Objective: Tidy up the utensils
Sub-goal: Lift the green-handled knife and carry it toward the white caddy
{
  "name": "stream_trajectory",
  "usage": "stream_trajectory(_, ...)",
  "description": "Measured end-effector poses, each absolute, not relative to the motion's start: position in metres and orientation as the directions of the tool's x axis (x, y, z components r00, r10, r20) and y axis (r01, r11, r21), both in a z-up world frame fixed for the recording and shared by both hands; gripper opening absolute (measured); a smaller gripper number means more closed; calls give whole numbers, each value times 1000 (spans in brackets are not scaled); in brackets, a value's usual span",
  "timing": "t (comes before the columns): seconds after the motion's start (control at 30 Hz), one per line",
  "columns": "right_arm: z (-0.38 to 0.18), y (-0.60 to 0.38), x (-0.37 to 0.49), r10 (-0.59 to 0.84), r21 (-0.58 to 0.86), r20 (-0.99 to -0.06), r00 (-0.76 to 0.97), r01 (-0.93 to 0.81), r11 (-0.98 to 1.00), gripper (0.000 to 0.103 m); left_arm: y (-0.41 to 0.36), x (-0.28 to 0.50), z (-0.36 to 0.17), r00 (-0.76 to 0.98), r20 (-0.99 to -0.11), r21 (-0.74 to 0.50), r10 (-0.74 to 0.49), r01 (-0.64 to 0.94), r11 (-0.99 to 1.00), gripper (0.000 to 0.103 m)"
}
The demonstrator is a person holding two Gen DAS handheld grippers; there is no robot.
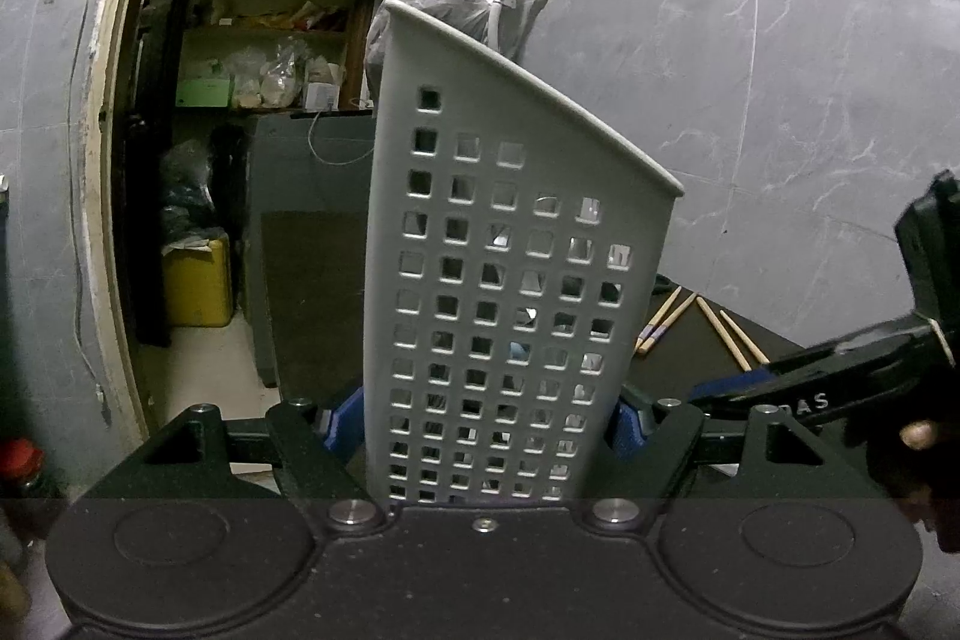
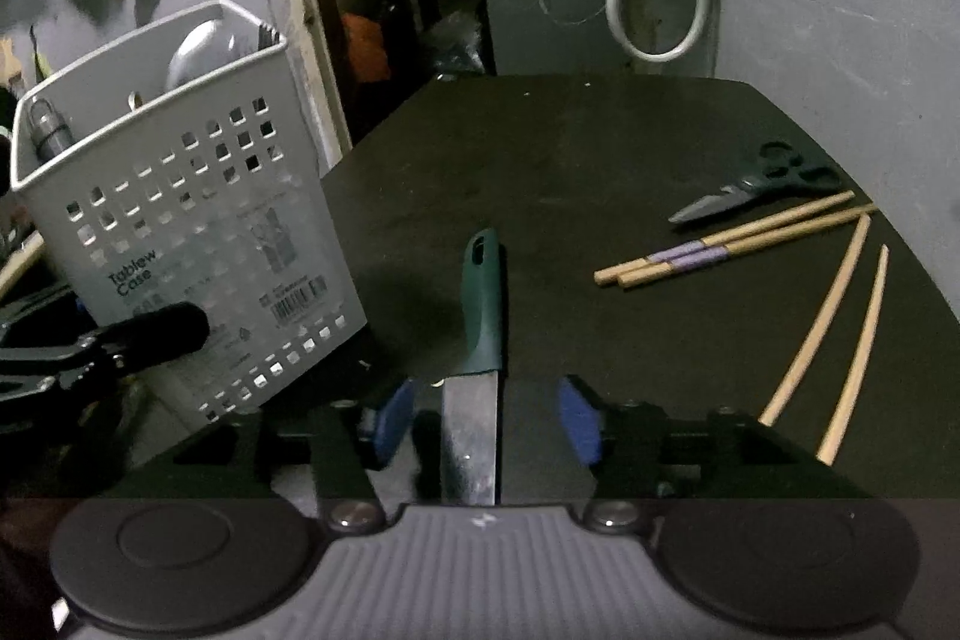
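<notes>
Your right fingers [image 2: 486, 421] stand apart, the blue pads clear of the knife [image 2: 480, 340] that lies between them on the table [image 2: 570, 148]. The knife's long axis runs along the line you point: blade toward the camera, green handle out toward 12 o'clock, its hanging hole at the far tip. Nothing is gripped on this side.

Your left fingers [image 1: 483, 421] are closed on the caddy [image 1: 504, 280], one pad pressed to each side wall near its base. The caddy stands upright with its sloped rim high at 11 o'clock and falling toward 3 o'clock. From the right wrist view it sits at 10 o'clock, with utensils standing inside.

Further out in that view, at 2 o'clock, scissors [image 2: 762, 184] lie with the tips toward 9 o'clock. Just below them a pair of purple-banded chopsticks [image 2: 732, 244] runs nearly the same way. Two plain sticks [image 2: 840, 334] lie at 4 o'clock, apart from each other.
</notes>
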State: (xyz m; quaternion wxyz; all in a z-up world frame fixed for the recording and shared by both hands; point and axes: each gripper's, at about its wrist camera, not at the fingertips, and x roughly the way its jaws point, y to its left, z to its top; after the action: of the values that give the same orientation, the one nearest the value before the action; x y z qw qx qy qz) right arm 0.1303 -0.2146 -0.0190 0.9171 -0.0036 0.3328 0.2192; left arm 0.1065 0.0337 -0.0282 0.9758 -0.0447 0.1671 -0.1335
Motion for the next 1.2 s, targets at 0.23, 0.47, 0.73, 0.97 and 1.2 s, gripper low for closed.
stream_trajectory(0.23,-16,-206,166,425,138,-647,633,-451,882,69,35,107,-29,907,-314,-136,-279,248,959,78)
stream_trajectory(0.47,-16,-200,190,431,127,-652,623,-471,873,70,36,108,-28,907,-315,-137,-280,248,959,78)
stream_trajectory(0.73,-15,-192,204,430,109,-663,613,-489,865,59,36,108,-29,905,-319,-137,-280,249,959,78)
stream_trajectory(0.97,-17,-185,207,409,40,-657,634,-512,858,60,37,108,-27,904,-322,-138,-279,247,959,78)
stream_trajectory(1.2,-19,-180,201,395,21,-656,643,-508,861,61,37,108,-28,905,-322,-134,-277,246,960,78)
